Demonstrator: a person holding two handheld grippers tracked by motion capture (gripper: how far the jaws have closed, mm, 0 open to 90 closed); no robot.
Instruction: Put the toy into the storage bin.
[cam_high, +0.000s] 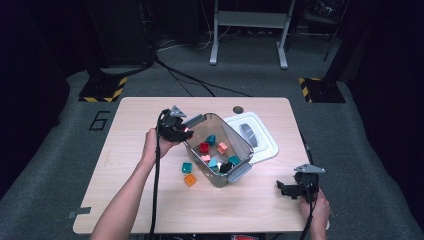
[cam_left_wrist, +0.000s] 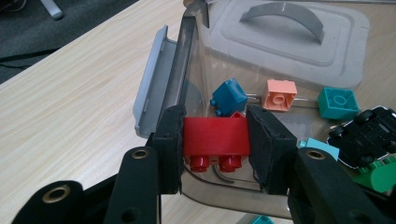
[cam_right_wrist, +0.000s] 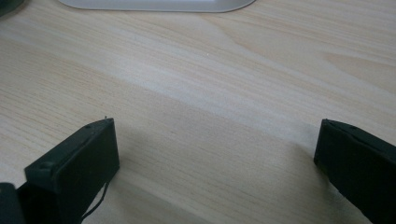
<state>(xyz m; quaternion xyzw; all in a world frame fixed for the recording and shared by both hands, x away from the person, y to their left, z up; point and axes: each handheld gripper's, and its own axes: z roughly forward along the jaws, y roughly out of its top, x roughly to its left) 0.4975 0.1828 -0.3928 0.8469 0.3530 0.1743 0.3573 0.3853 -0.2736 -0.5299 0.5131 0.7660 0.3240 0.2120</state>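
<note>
Left gripper (cam_left_wrist: 215, 142) clamped on red plastic toy brick (cam_left_wrist: 215, 136) above clear plastic bin (cam_left_wrist: 187, 60); right gripper (cam_right_wrist: 215, 158) released, over wooden table (cam_right_wrist: 210, 70).

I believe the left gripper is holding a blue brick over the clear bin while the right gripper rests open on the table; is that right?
Not quite: the brick in the left gripper is red, not blue, as the left gripper view shows. The red brick is indeed over the clear bin, and the right gripper rests open on the table.

Pale wooden surface (cam_high: 150, 200) carrying clear bin (cam_high: 235, 145), white lid (cam_high: 265, 142) just beside it, teal block (cam_high: 187, 167) and orange block (cam_high: 190, 180) lying near.
</note>
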